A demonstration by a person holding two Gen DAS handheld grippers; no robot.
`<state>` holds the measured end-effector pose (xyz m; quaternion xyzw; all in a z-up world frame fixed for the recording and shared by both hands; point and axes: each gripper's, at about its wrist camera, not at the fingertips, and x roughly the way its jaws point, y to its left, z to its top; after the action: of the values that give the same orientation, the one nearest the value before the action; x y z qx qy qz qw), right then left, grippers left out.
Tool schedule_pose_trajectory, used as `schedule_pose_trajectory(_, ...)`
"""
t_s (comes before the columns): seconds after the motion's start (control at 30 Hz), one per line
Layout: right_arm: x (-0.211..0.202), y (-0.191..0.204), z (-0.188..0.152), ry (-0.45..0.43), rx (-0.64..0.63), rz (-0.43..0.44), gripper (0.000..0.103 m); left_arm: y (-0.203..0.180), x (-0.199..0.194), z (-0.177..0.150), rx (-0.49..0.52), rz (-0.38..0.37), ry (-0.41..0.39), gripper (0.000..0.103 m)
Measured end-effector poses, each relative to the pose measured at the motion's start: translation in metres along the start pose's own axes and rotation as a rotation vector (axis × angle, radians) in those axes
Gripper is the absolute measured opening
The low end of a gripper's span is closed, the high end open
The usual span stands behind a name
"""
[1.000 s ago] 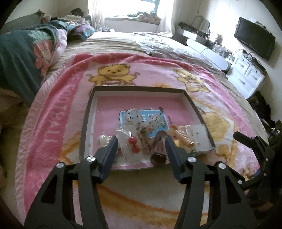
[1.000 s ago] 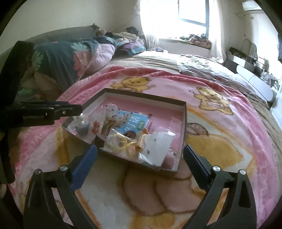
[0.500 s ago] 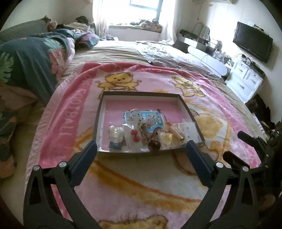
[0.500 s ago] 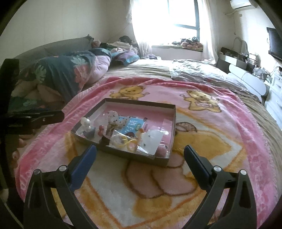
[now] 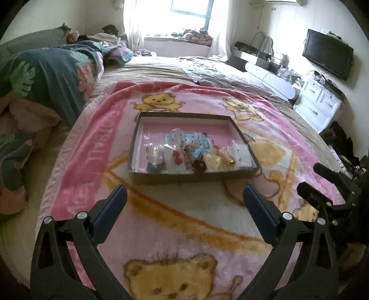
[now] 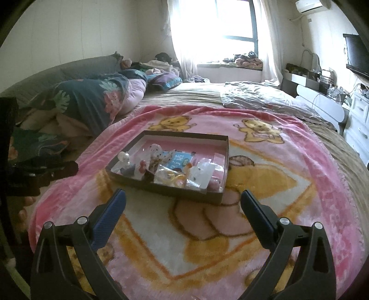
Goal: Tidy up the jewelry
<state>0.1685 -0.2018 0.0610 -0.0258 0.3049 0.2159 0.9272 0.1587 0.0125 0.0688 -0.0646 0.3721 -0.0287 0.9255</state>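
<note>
A shallow dark-walled tray (image 5: 184, 178) with a pink floor lies on a pink teddy-bear blanket (image 5: 161, 221). It also shows in the right wrist view (image 6: 184, 196). Small jewelry pieces and clear packets (image 5: 189, 154) are crowded along its near side, over a blue card (image 6: 182, 160). My left gripper (image 5: 184, 196) is open and empty, held back from the tray's near wall. My right gripper (image 6: 183, 200) is open and empty, also short of the tray. The right gripper's black frame (image 5: 332, 184) shows at the right edge of the left wrist view.
The blanket covers a bed. A dark floral quilt (image 5: 46, 76) is heaped at the left. A white dresser (image 5: 318, 103) and a wall television (image 5: 327, 56) stand at the right. A bright window (image 6: 216, 20) is at the back.
My left gripper opened wide and drew back from the tray, where its fingers had been over the jewelry. My right gripper also pulled back, and the tray looks smaller in both views.
</note>
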Motion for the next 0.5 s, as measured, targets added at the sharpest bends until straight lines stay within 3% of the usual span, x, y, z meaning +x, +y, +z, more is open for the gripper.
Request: schedule_pose_trajectory(0.5,-0.015,0.009,-0.052,0.041,0.048,-0.015,0.099,-0.001,-0.007,-0.056,-0.027,0.008,0.010,0.094)
